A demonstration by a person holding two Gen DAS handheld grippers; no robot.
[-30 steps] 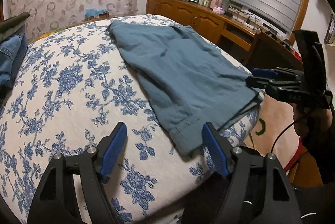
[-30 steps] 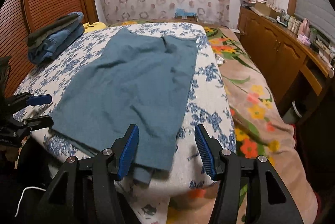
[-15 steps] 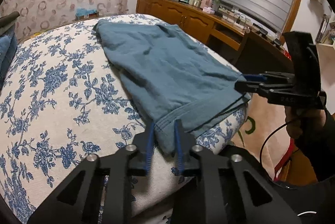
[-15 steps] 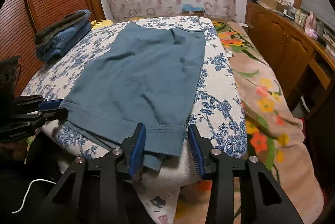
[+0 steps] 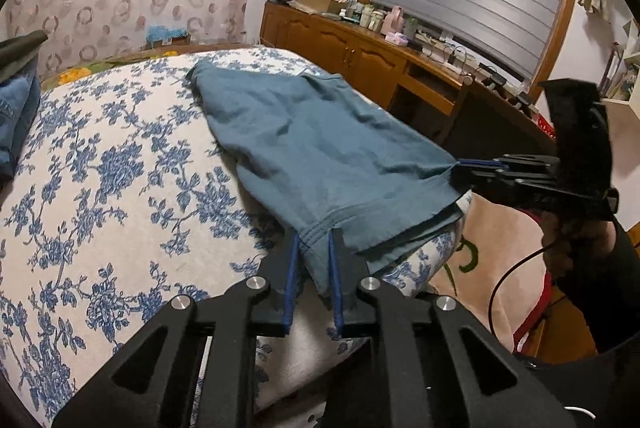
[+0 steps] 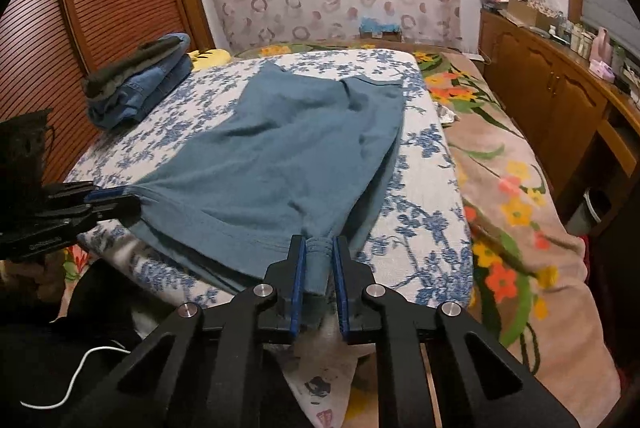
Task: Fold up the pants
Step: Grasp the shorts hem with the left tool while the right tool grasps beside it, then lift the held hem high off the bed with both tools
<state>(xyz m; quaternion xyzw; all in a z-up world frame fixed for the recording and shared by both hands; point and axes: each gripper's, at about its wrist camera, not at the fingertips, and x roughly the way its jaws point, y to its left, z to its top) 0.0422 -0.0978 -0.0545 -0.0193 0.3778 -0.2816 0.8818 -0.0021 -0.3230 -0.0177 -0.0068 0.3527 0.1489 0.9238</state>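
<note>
Teal-blue pants lie flat on the bed with the blue-flowered sheet, their near edge at the bed's front. In the left wrist view my left gripper is shut on the left corner of that edge, the cloth bunched between its blue pads. My right gripper is closing on the right corner of the pants, and its pads press on the gathered cloth. Each gripper also shows side-on in the other view, the right gripper and the left gripper, both pinching the edge.
A stack of folded jeans sits at the bed's far left. A flower-print blanket covers the right side. A wooden cabinet with bottles runs along the right wall, and a slatted wooden door stands on the left.
Both grippers went from wide open beside the near edge of the pants to shut on its two corners. The edge now pulls taut between them.
</note>
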